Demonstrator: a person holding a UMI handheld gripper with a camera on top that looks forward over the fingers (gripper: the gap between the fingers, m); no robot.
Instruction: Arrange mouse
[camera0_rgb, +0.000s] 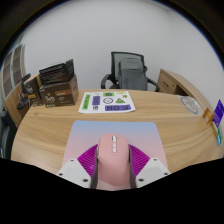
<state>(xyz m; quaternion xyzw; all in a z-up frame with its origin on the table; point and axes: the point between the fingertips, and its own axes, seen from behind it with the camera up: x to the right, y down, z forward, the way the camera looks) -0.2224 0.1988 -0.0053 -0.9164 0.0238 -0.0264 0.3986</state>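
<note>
A pink computer mouse sits between my two fingers, its scroll wheel pointing ahead. Both magenta pads press against its sides, so my gripper is shut on it. Just ahead of the fingers, under the mouse's nose, lies a pastel mouse mat that fades from pink to blue, on the wooden desk. I cannot tell whether the mouse rests on the mat or is held just above it.
Beyond the mat lies a white and green printed sheet. Dark boxes stand at the desk's far left. A grey office chair stands behind the desk. A round object and a colourful item sit at the right.
</note>
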